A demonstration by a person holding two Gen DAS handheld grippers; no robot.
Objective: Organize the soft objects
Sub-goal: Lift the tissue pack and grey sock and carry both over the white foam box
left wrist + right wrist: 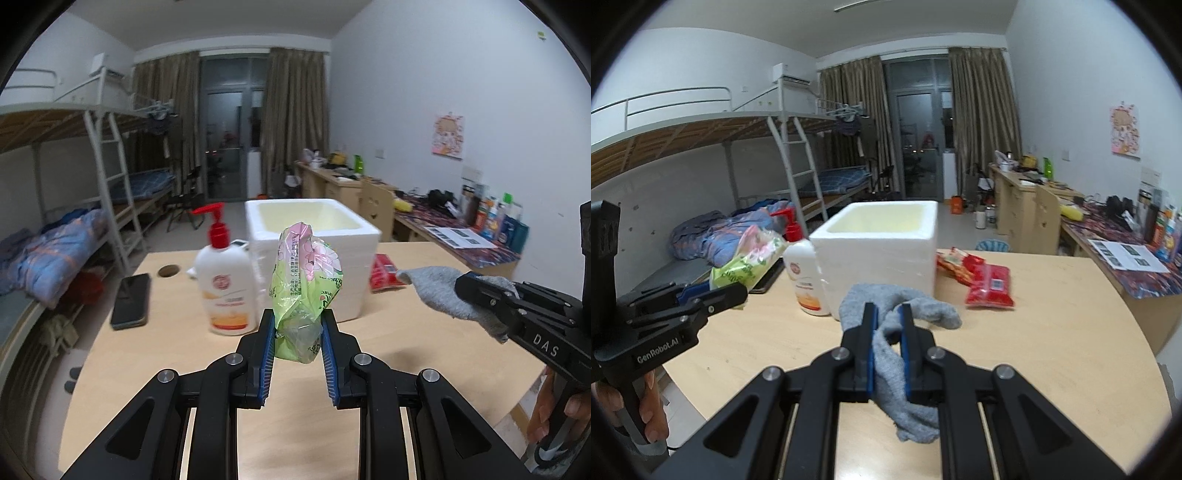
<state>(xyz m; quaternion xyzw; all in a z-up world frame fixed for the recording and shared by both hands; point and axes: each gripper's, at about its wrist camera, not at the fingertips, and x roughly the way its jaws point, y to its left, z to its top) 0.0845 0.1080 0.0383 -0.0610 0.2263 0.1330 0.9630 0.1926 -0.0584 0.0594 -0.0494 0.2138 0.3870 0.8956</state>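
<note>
Left gripper (298, 319) jaws clamp green packet (304, 280); right gripper (888, 314) jaws pinch grey sock (905, 369).

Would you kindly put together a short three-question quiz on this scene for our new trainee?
1. True or false: the left gripper holds the grey sock.
2. Which item stands directly left of the white foam box in the left wrist view: A) the phone, B) the lotion pump bottle, C) the red snack packet?
3. Fill in: the foam box is open at the top and looks ____ inside.

Key: 1 false, it holds the green plastic packet; the right gripper holds the sock. 2 B. 3 empty.
</note>
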